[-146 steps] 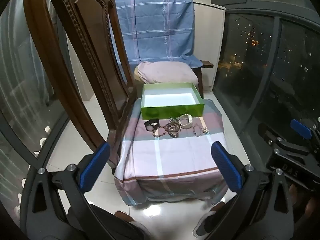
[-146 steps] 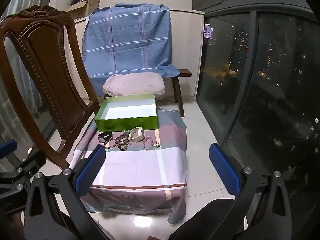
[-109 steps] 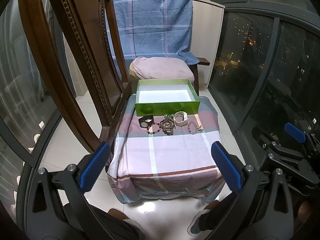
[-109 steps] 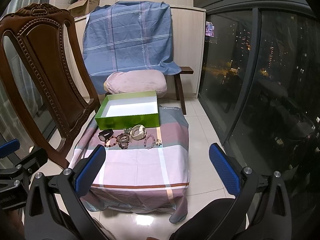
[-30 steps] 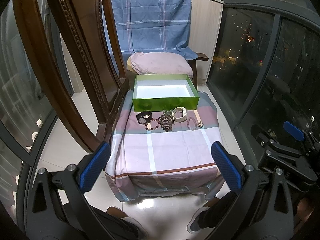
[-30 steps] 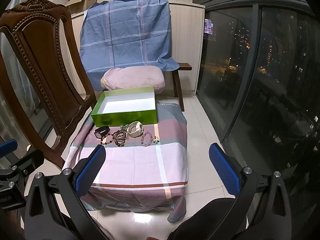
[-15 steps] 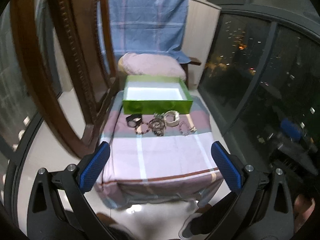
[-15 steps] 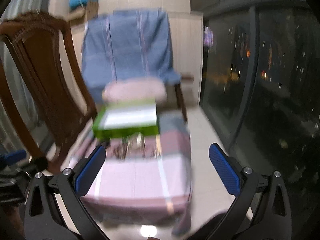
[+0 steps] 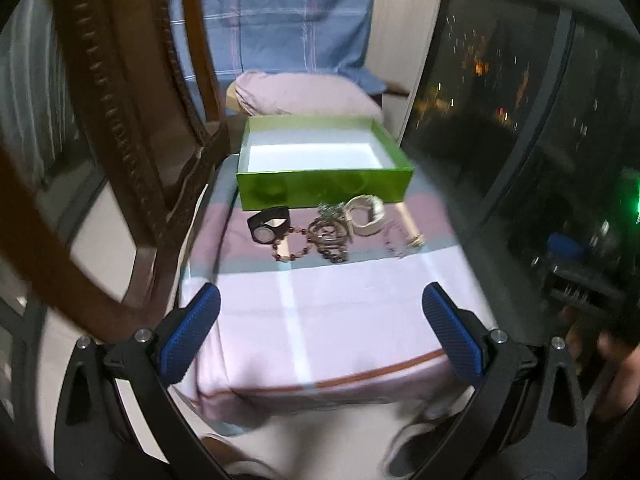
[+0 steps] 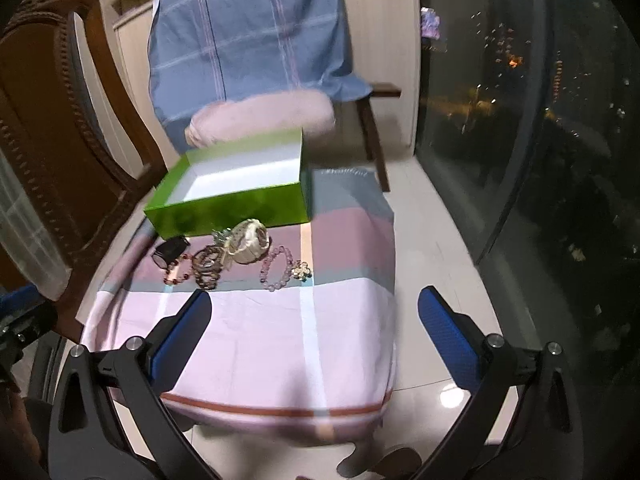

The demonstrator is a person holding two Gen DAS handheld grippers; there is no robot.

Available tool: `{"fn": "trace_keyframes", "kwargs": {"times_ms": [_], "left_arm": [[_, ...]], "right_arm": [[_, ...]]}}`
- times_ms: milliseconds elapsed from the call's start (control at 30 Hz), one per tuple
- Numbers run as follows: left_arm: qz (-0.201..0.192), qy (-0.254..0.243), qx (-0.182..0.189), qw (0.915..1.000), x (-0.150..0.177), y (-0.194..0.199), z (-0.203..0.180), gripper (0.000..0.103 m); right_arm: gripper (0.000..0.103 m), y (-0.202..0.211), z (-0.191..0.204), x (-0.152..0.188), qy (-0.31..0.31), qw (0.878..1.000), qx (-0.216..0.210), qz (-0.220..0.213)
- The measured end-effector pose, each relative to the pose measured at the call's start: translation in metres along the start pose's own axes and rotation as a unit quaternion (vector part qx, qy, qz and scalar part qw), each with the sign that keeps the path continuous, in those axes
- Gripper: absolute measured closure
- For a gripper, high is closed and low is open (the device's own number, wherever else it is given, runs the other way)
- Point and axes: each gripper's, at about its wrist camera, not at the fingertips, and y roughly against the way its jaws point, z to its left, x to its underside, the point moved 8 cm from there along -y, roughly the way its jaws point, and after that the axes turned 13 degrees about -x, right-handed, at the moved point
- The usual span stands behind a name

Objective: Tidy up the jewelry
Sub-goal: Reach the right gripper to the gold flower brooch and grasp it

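An open green box with a white inside stands at the far end of a low table under a pink striped cloth. In front of it lies a row of jewelry: a black watch, a red bead bracelet, brown bead bracelets, a cream watch and a pink bead bracelet with a charm. My left gripper and right gripper are open and empty, short of the jewelry.
A carved wooden chair stands close on the table's left. Behind the table are a pink cushion and a blue plaid cloth. Dark glass windows run along the right, over white floor tiles.
Both grippers have moved forward and closer to the table, so the box and jewelry look larger. Both stay open and empty.
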Motion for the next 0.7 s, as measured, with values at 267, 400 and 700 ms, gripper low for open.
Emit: {"fn": "trace_keyframes", "kwargs": {"times_ms": [267,400,700], "left_arm": [[0.015,-0.048,-0.015,0.9986,-0.029,-0.075,-0.015,0.003],[0.04,-0.025,0.012,0.9988,-0.016,-0.115,-0.016,0.003],[0.067,0.001,0.025,0.9975,-0.004,-0.154,-0.008,0.003]], "right_arm": [[0.027,-0.096,-0.024,-0.008,0.057,0.995,0.032,0.077],[0.044,-0.145,-0.022,0.014,0.086,0.987,0.02,0.134],[0.065,-0.18,-0.018,0.027,0.086,0.985,-0.008,0.152]]}}
